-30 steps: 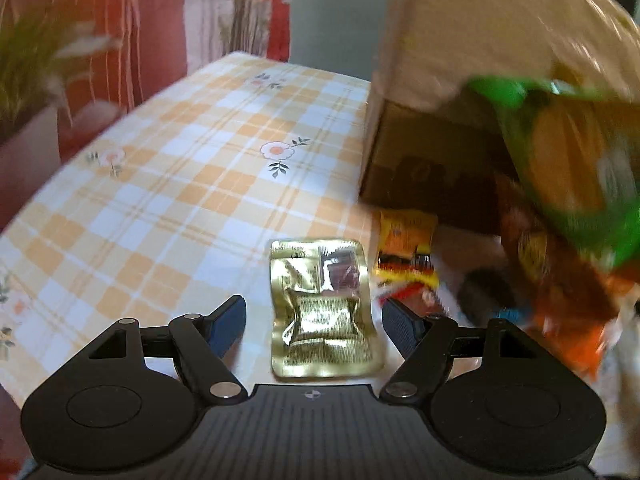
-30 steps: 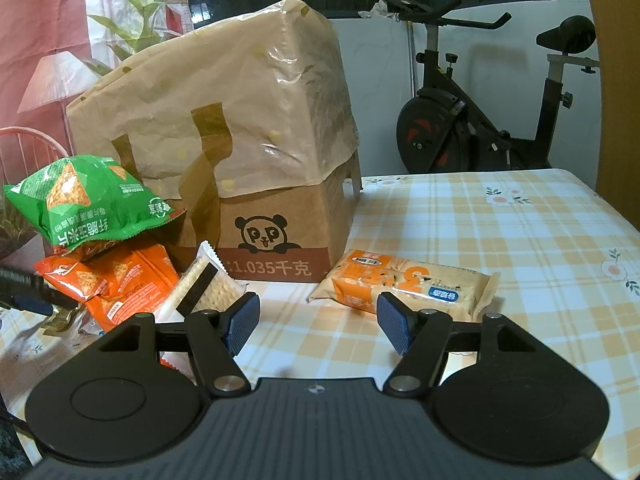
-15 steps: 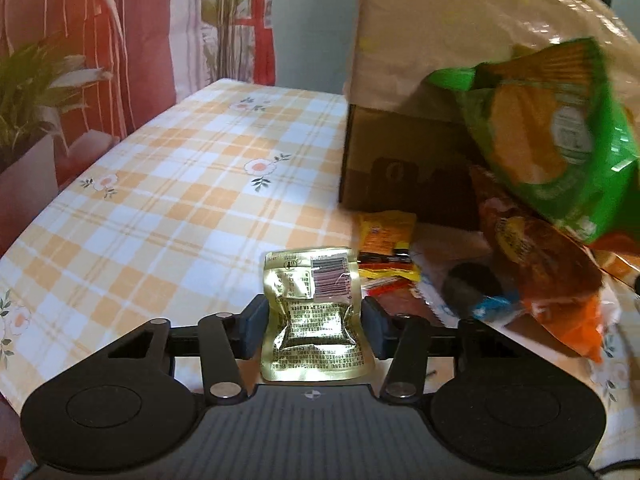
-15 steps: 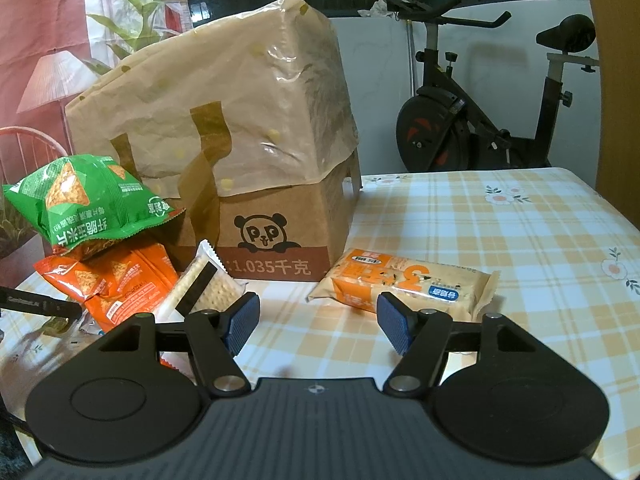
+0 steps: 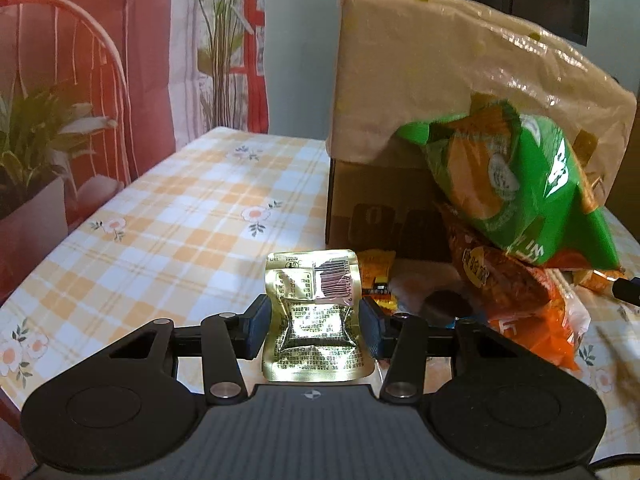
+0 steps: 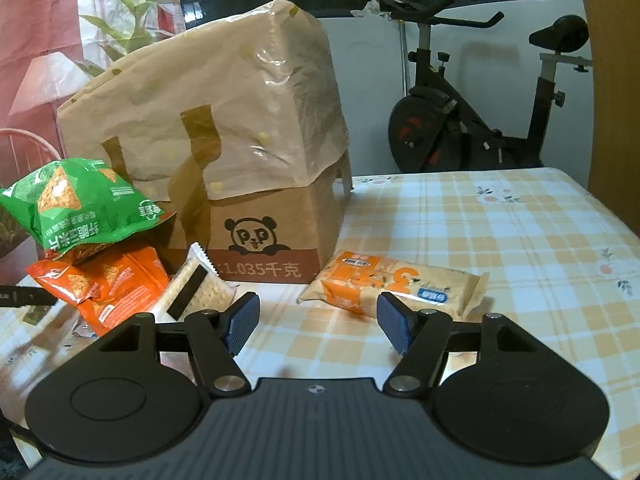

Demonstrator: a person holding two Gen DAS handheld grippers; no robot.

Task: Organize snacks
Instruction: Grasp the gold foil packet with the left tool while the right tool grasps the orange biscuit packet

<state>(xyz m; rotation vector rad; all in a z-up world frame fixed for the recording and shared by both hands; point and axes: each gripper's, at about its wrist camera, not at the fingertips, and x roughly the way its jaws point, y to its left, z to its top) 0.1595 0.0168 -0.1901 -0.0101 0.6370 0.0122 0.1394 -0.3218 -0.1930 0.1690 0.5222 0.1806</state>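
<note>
While the left gripper (image 5: 316, 330) had its pads pinched against both side edges of the gold pouch (image 5: 316, 320), the pouch stood nearly upright between them, waist crumpled in, bottom edge close to the gripper body; couldn't tell if it was clear of the table (image 5: 168, 232). Left of the pouch: open checked cloth out to the table's left and far edges, nothing on it. Right of it: crowded. A small yellow pack (image 5: 376, 262) sat just behind the right pad, then the orange bags (image 5: 532, 312), with the green bag (image 5: 516, 184) on top leaning against the box (image 5: 376, 204), which was covered by a tan bag (image 5: 440, 68). The right gripper (image 6: 318, 322) was wide open, holding nothing, hovering low in front of the cracker pack (image 6: 396, 284), which lay flat just beside the box's (image 6: 272, 240) right front corner. Right side of the table (image 6: 520, 248) was bare to its edge; exercise bike (image 6: 472, 120) beyond it. Left of the right gripper: a clear biscuit pack (image 6: 196, 284) propped against the box, touching the orange bags (image 6: 104, 284), green bag (image 6: 84, 204) stacked above. Versus a second ago: left jaws had been open with the pouch lying flat on the cloth between them; they had since closed and the pouch was tipped up. Right gripper and its scene unchanged.
</note>
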